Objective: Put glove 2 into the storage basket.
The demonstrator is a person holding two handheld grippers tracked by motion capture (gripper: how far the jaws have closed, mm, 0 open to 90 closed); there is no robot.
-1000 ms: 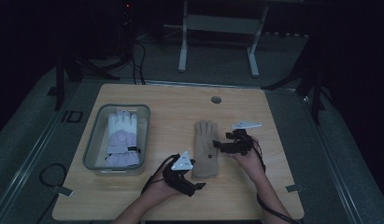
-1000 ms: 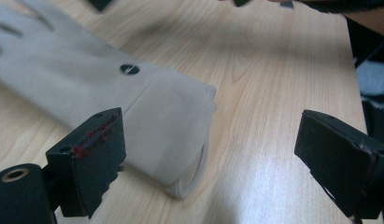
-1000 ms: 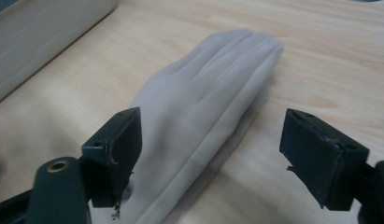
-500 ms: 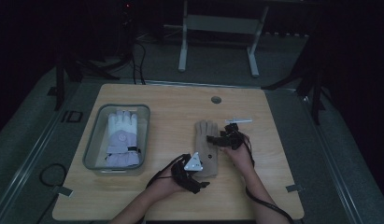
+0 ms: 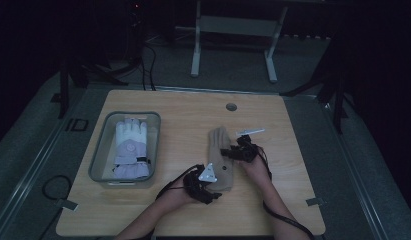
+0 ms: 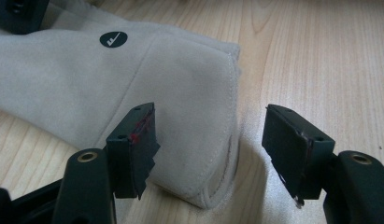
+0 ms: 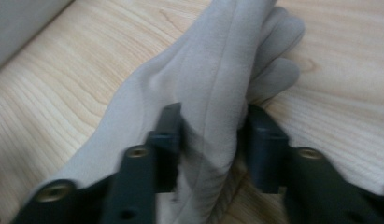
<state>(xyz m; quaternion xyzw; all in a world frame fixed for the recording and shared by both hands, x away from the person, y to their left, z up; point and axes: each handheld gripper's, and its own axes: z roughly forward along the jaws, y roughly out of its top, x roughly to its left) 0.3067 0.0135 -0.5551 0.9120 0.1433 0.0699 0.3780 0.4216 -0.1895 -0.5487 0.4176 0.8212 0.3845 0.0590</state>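
Tray (image 5: 99,159) holds pale glove (image 5: 131,148); tan glove (image 5: 222,156) outside.

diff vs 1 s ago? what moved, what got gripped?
Both grippers came in onto the beige glove. The right gripper has just been closing and now pinches a fold of it near the fingers. The left gripper has also been closing, its jaws straddling the cuff corner but not yet pressing. Unchanged: the white glove in the tray, and the beige glove's place on the table.
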